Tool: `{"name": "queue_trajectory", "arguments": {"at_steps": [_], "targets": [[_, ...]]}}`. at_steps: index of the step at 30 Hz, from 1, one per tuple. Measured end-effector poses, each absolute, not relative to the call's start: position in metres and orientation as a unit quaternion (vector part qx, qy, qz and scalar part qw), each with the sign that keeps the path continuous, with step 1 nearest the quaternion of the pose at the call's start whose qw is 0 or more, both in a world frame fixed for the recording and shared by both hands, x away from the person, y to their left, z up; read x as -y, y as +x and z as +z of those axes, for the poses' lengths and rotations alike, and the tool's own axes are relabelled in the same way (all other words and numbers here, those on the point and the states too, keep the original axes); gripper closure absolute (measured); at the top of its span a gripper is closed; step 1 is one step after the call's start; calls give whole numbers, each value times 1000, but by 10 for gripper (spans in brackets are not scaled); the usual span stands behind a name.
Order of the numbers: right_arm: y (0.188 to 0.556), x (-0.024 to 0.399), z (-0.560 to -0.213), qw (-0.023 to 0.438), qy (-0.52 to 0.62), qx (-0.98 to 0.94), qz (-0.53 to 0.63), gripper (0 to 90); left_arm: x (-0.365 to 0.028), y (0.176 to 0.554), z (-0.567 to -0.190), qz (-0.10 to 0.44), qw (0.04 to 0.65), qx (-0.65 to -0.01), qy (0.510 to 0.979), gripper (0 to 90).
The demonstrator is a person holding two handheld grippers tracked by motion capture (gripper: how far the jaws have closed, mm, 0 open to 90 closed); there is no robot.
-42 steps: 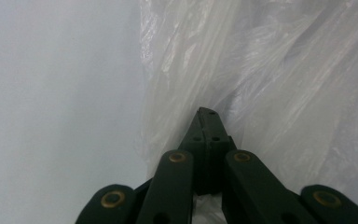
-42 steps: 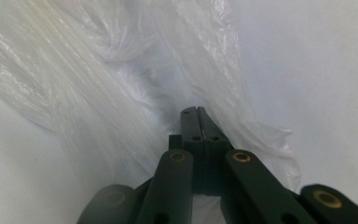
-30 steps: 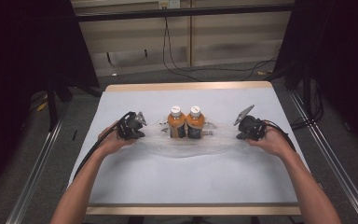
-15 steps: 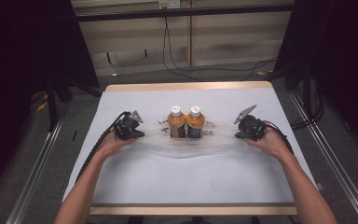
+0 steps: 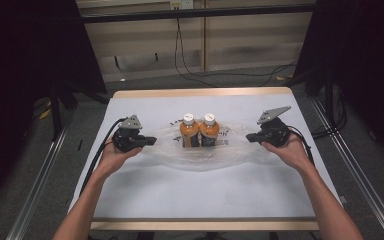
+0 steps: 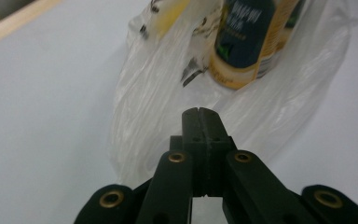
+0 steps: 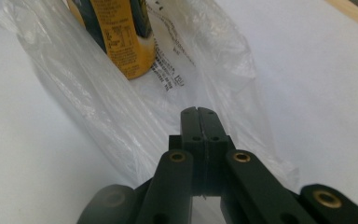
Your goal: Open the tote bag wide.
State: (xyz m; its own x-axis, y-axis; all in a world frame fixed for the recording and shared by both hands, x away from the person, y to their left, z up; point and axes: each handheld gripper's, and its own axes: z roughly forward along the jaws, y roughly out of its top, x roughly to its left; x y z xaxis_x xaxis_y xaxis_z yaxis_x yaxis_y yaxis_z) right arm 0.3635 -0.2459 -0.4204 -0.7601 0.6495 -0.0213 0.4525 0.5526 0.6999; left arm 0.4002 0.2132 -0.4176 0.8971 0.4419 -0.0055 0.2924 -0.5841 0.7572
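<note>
High view | left gripper [image 5: 149, 141], right gripper [image 5: 251, 137] point inward | jaws clenched on plastic bag [image 5: 200, 155] ends

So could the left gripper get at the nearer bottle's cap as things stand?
Probably not: the left gripper is shut on the plastic bag, and the cap sits higher, apart from it.

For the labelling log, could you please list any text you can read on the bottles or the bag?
Dark label on the bottle: white lettering, blurred, unreadable.
Yellow panel on the bottle: fine print, too small to read.
Black print on the clear plastic bag: too small to read.
No legible words anywhere.
</note>
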Motion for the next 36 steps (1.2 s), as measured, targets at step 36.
{"name": "queue_trajectory", "arguments": {"at_steps": [36], "targets": [[449,148,-443,49,286,-907,306,900,-54,381,-450,101,262,-68,957,900]]}}
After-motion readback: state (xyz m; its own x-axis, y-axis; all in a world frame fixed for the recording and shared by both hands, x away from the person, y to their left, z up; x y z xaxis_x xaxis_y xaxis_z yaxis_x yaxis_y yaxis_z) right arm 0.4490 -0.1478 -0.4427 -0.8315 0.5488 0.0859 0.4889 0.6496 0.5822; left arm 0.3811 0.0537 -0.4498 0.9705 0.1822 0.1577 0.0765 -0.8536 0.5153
